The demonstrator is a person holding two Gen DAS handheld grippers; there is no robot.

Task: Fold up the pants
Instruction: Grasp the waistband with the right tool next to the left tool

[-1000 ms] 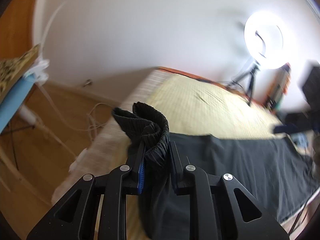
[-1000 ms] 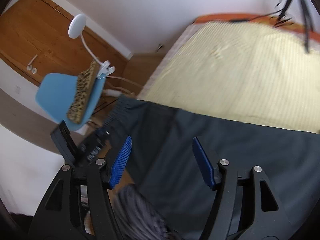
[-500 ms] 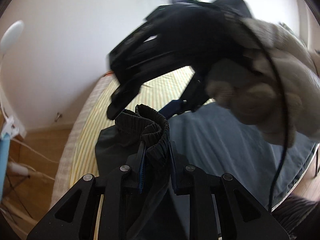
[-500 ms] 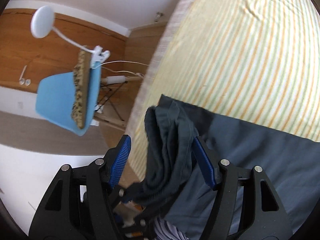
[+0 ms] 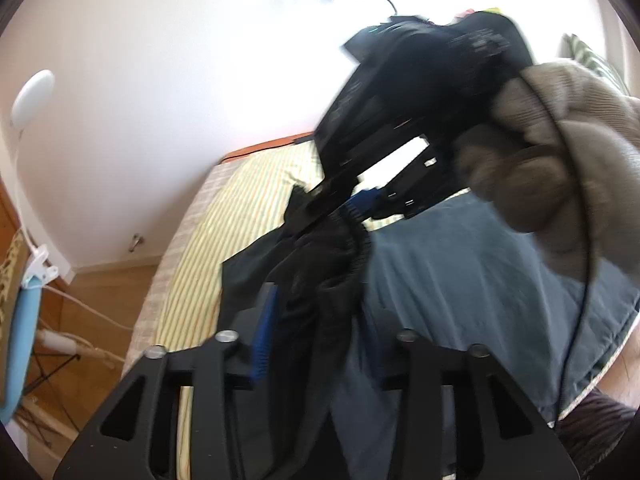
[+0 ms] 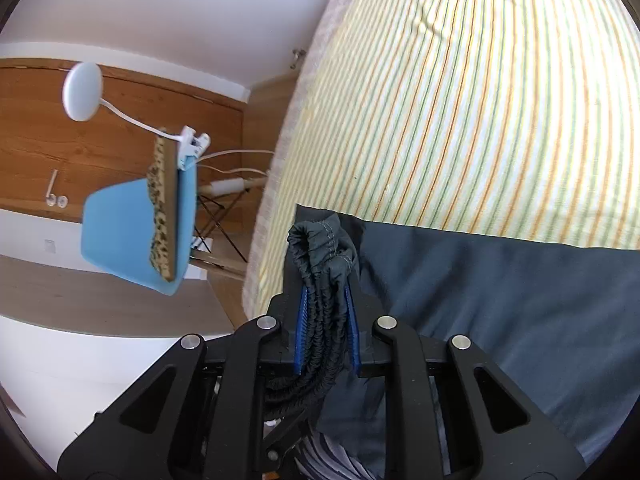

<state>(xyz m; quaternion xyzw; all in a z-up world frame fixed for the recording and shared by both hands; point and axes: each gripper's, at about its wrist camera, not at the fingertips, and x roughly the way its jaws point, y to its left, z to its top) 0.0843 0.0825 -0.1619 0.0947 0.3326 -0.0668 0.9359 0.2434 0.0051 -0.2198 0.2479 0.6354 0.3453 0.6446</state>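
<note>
Dark grey pants [image 6: 520, 300] lie spread on a striped bed [image 6: 480, 100]. My right gripper [image 6: 326, 292] is shut on the bunched elastic waistband [image 6: 320, 248], held above the bed's left edge. In the left wrist view my left gripper [image 5: 320, 312] stands open with the waistband fabric [image 5: 332, 256] loose between its fingers. The right gripper's body [image 5: 400, 100] and a gloved hand [image 5: 560, 152] fill the upper right of that view, with its blue pads [image 5: 362, 202] on the waistband.
A blue chair [image 6: 132, 236] with a patterned cushion and a clipped white lamp [image 6: 82, 90] stands on the wood floor left of the bed. Cables run along the floor by the bed's side [image 5: 72, 344].
My right gripper came over to the waistband and closed on it. My left gripper, which was shut on the waistband, has opened.
</note>
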